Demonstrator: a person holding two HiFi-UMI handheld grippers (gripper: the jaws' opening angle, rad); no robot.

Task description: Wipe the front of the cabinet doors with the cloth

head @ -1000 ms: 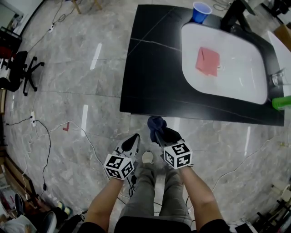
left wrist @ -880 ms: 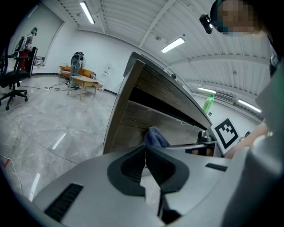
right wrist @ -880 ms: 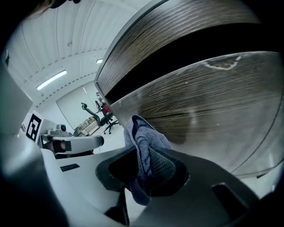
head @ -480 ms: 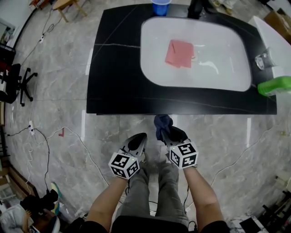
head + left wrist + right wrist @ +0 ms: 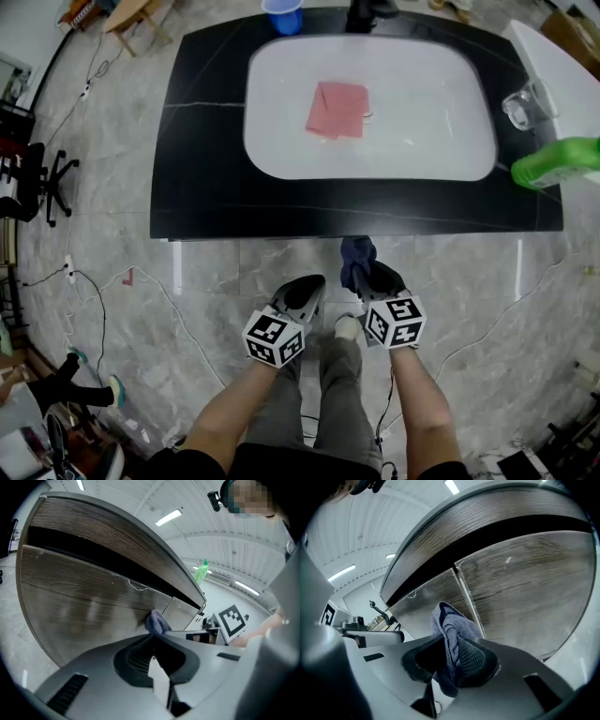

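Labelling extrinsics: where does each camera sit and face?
Head view: on the head, steeply down at black veined countertop; forearms, legs, left hand-held gripper, right hand-held gripper show.
Left gripper view: on left hand-held gripper, along shut jaws toward brown wood-grain cabinet doors.
Right gripper view: on right hand-held gripper, jaws clamping blue terry cloth, same doors.
Shared: the cloth shows in all three.

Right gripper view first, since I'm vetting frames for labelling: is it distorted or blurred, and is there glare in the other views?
Right gripper view: fisheye bows the cabinet doors into arcs; the cloth in the right tongs is sharp. Left gripper view: same bowing, door grain slightly smeared, ceiling lights bright. Head view: glare streaks on the floor, edges curved.
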